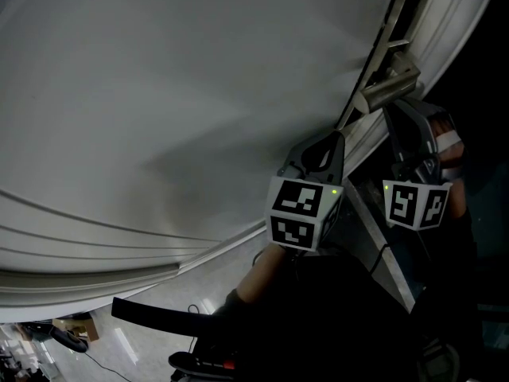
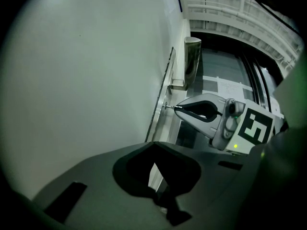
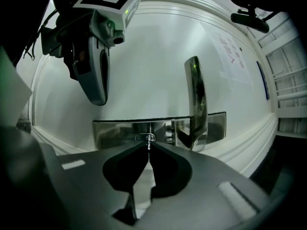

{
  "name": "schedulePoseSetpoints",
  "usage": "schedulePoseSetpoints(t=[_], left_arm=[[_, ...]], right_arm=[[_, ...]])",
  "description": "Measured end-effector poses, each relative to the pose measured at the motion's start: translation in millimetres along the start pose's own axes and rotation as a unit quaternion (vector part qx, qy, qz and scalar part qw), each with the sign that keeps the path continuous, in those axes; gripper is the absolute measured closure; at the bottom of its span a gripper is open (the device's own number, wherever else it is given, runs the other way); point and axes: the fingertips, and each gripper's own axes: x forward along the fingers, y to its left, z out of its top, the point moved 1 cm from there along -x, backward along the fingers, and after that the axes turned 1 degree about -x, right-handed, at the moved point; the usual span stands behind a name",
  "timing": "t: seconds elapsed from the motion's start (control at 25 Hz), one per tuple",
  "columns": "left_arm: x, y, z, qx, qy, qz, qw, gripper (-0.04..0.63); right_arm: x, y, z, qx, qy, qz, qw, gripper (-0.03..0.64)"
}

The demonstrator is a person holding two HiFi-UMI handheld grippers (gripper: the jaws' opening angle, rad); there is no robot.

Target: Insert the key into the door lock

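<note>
The left tongs [image 2: 154, 144] are closed, their two tips meeting with nothing between them. They are held close to the white door [image 1: 175, 94], pointing along its face, and whether they touch it cannot be told. In the right gripper view the left tongs hang above and to the left of the right tongs, their tips near the upper edge of the lock plate [image 3: 115, 132], a long strip of polished metal fixed across the door. Set in that plate, straight ahead of the right tongs' tips, is the round lock cylinder [image 3: 145, 138]. The key [image 3: 149, 141], a thin bright blade, is pinched edge-on between the tips of the right tongs [image 3: 148, 145], which are pressed together on it. Its free end sits at the cylinder's keyhole, and how far it has gone in cannot be told. In the left gripper view the right tongs reach in from the right, roughly square to the door. Their tips are just off the plate, with a short length of key bridging the gap. To the right of the right tongs, the lever handle [image 3: 194, 95] stands out from the same plate, its bar running up past the level of their tips and apart from both tongs.
</note>
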Motion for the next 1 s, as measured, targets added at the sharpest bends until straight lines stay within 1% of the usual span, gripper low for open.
schedulePoseSetpoints(t=[1.0], left_arm=[[3.1,1.1,-1.4,-0.003,0.001,-0.003,1.0,0.595]], right_arm=[[1.0,0.8,-1.0,0.002,-0.002,0.0,1.0,0.604]])
